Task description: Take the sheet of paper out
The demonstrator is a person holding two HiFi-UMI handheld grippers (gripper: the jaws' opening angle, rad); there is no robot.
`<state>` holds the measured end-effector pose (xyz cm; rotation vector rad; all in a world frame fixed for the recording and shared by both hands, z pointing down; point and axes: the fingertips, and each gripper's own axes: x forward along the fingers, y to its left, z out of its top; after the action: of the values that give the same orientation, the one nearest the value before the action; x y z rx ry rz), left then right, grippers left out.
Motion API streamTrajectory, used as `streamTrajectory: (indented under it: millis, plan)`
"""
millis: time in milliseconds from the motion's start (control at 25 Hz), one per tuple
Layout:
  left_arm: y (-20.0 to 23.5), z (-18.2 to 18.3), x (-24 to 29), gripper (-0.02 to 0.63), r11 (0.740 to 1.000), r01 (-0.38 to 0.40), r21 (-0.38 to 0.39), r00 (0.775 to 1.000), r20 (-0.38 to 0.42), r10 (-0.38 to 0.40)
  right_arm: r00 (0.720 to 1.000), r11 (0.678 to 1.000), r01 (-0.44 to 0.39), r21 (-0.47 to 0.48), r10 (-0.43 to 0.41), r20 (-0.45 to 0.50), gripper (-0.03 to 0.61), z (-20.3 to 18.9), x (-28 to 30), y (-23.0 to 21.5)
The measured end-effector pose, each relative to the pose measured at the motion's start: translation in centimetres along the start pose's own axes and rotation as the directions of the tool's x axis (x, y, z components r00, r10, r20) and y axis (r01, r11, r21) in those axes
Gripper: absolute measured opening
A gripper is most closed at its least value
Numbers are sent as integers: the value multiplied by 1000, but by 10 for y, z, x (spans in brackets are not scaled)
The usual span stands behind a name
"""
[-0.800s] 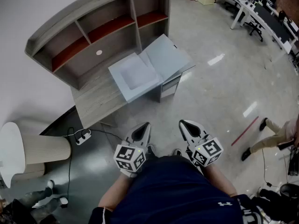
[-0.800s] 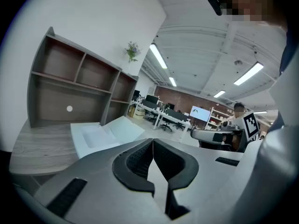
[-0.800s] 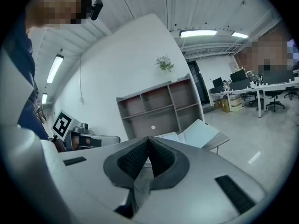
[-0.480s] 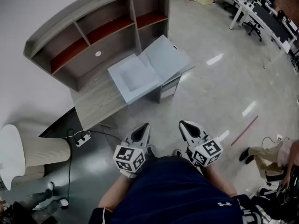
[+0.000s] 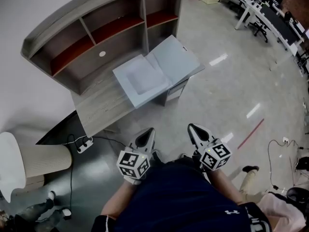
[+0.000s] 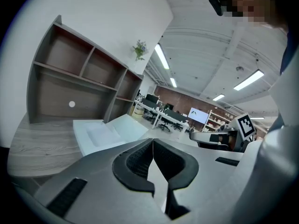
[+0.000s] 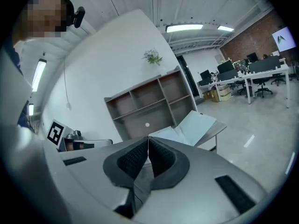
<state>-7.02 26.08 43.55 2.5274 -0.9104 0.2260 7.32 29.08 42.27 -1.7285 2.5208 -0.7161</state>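
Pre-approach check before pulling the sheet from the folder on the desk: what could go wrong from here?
1. The open folder overhangs the desk at its right edge; a push on that flap could tip or slide it off.
2. What looks like the sheet lies flat, pale on pale; the jaws might pinch the folder along with it.
3. The left gripper and right gripper both have shut jaws, which must open before contact.

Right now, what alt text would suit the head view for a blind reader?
A person holds the left hand-held gripper and right hand-held gripper, both shut, before a wooden desk with shelves, where a pale folder lies open. Shiny floor spreads rightward.
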Motion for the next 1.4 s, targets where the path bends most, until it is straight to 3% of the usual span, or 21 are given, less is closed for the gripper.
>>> streamTrajectory:
  millis: [400, 800, 1400]
  plan:
    - [39, -7, -10, 15, 999, 21, -34, 999, -38, -22, 998, 999, 41, 17, -40, -43, 14, -17, 27, 23]
    - [42, -15, 27, 15, 997, 46, -61, 994, -92, -52, 992, 992, 92, 90, -84, -94, 14, -30, 35, -12]
    - [67, 54, 136, 15, 997, -65, -37, 996, -66, 63, 995, 993, -31, 118, 41, -88, 14, 44, 130, -115]
